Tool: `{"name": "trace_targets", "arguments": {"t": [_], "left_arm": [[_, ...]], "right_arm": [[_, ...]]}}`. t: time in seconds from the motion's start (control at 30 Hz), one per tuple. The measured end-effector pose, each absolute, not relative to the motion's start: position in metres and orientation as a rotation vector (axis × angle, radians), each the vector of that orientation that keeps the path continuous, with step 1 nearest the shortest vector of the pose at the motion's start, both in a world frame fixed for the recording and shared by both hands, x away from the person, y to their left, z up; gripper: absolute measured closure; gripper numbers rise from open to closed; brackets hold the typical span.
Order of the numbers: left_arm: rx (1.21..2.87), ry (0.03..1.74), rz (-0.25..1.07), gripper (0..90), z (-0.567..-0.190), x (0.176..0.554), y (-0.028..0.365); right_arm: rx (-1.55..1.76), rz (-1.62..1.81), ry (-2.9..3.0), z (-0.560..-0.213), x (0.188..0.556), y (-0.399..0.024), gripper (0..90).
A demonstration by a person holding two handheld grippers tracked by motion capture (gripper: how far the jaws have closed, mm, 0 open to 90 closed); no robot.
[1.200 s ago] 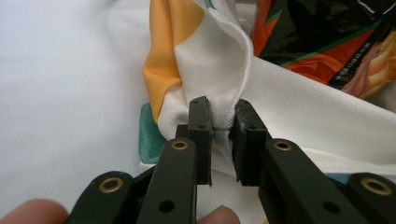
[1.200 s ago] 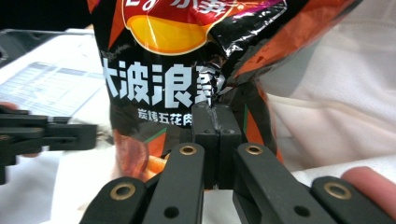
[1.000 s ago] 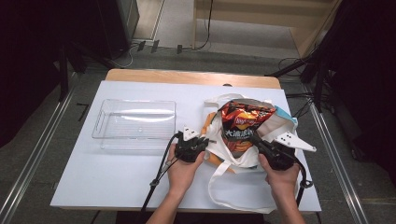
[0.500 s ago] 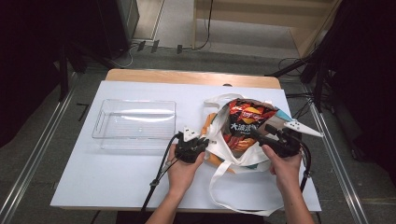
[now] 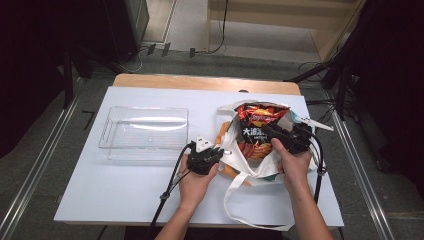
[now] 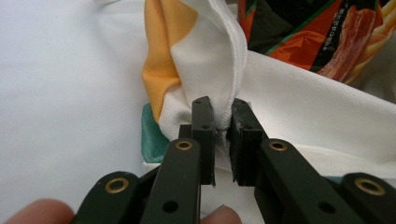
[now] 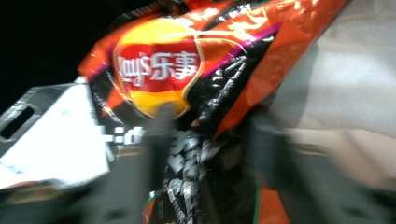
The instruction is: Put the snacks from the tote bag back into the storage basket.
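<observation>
A white tote bag (image 5: 250, 162) with orange and green patches lies on the right half of the white table (image 5: 125, 185), and a red and black bag of chips (image 5: 257, 125) sticks out of its open mouth toward the far side. The left gripper (image 5: 220, 151) sits at the left edge of the tote bag; in the left gripper view its two black jaws are pressed narrow on a fold of the white cloth (image 6: 224, 100), so it holds the bag's rim, with the bag of chips just behind that fold. The right gripper (image 5: 267, 129) comes from the right side and lies across the bag of chips, its tips over the dark middle part of the pack. Its jaws have just been closing; the right gripper view is blurred, the pack (image 7: 187, 107) is between the jaws, but I cannot tell if the pads already press it. A clear plastic tray (image 5: 145, 132) stands on the table to the left, well apart from the tote bag.
</observation>
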State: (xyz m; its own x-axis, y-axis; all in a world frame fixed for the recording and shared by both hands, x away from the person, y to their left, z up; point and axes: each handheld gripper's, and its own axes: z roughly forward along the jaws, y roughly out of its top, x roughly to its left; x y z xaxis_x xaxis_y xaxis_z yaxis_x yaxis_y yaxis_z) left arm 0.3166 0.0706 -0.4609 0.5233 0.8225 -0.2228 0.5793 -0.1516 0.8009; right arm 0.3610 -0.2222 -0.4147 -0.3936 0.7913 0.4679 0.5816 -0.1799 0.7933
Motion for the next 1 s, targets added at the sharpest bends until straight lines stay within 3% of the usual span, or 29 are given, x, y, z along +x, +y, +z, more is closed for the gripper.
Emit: {"name": "trace_targets", "arguments": {"t": [0.13,0.2,0.63,1.0], "left_arm": [[1.837,1.160,0.331,83.5,-0.460,0.316,0.071],[1.830,1.163,0.329,83.4,-0.460,0.315,0.071],[1.809,1.163,0.322,82.2,-0.457,0.313,0.072],[1.677,1.066,0.382,69.4,-0.413,0.298,0.088]], "right_arm": [[1.516,1.608,1.874,-0.407,0.347,-0.218,85.8],[1.460,1.595,1.858,-0.404,0.340,-0.215,89.7],[1.264,1.680,1.623,-0.358,0.301,-0.210,90.0],[1.232,1.707,1.548,-0.338,0.291,-0.207,90.0]]}}
